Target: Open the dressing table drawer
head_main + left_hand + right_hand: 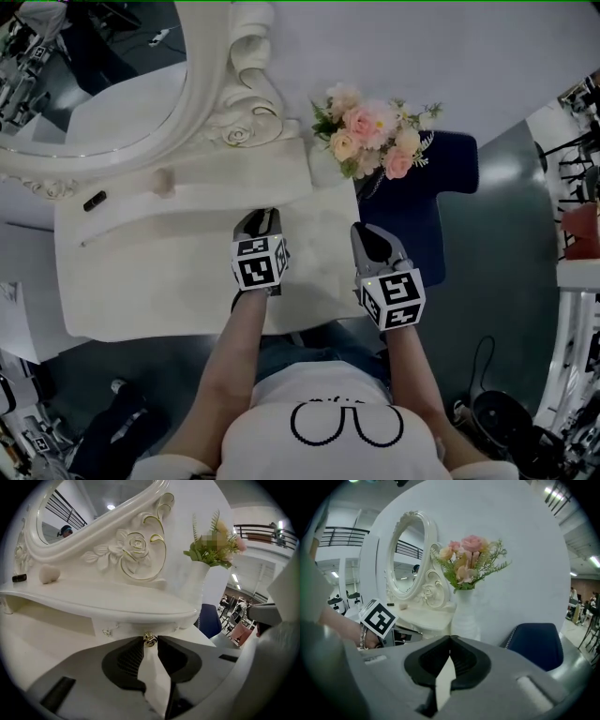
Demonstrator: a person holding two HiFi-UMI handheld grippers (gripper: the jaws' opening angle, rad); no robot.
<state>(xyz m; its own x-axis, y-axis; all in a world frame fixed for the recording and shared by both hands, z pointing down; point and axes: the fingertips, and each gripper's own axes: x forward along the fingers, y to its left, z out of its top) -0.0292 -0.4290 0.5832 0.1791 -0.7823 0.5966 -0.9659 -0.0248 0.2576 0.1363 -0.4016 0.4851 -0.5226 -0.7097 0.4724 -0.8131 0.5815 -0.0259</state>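
Note:
The white dressing table (141, 281) has a small drawer (136, 624) under its upper shelf, with a round gold knob (149, 639) on its front. My left gripper (149, 642) reaches over the table top to this drawer (261, 220). Its two black pads sit on either side of the knob and touch it. My right gripper (367, 234) hovers over the table's right end, near the vase. In the right gripper view its jaws (450, 639) meet at the tips with nothing between them. From the head view the drawer front is hidden by the shelf.
A white vase of pink flowers (375, 136) stands at the shelf's right end, close to both grippers. An oval mirror (94, 84) in a carved frame rises behind. A small pale lump (165, 181) and a black item (94, 201) lie on the shelf. A blue chair (441, 187) stands to the right.

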